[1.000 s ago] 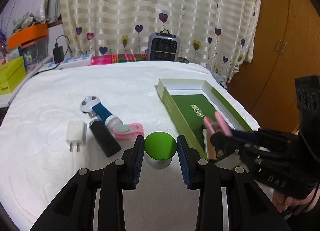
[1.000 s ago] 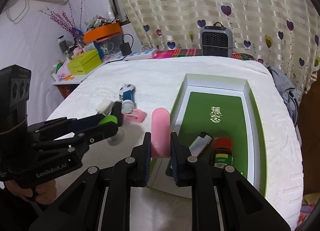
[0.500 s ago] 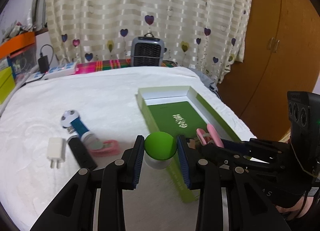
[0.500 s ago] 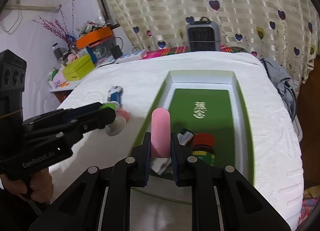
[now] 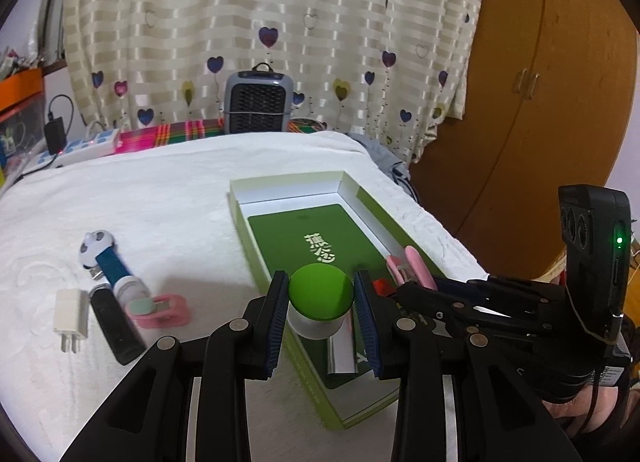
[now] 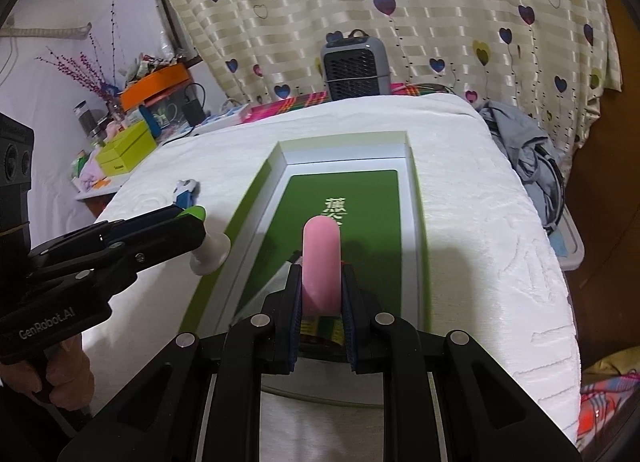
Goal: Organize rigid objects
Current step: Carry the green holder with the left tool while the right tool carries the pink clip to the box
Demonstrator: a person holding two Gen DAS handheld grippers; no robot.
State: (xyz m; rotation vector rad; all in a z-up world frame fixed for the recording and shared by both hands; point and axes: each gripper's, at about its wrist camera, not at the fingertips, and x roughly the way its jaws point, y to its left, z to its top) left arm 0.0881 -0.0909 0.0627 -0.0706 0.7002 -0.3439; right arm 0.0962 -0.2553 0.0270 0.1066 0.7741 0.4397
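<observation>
My left gripper [image 5: 321, 298] is shut on a green-capped white jar [image 5: 320, 298] and holds it above the near end of the open green box [image 5: 256, 238]. My right gripper [image 6: 321, 294] is shut on a pink clip [image 6: 321, 258] and holds it over the box [image 6: 416, 222]; the clip also shows in the left wrist view [image 5: 414, 266]. In the right wrist view the jar [image 6: 210, 252] hangs at the box's left wall. A silver lighter [image 5: 340, 354] and a red-capped bottle [image 5: 382, 286] lie in the box under the grippers.
On the white cloth left of the box lie a white charger plug [image 5: 72, 318], a black stick [image 5: 116, 328], a blue and white gadget [image 5: 108, 262] and a pink clip [image 5: 160, 308]. A grey heater [image 5: 258, 102] stands at the far edge. A wooden wardrobe [image 5: 540, 102] is at the right.
My left gripper has carried the jar right, from the cloth to over the box's near end. My right gripper has moved the pink clip further in over the box.
</observation>
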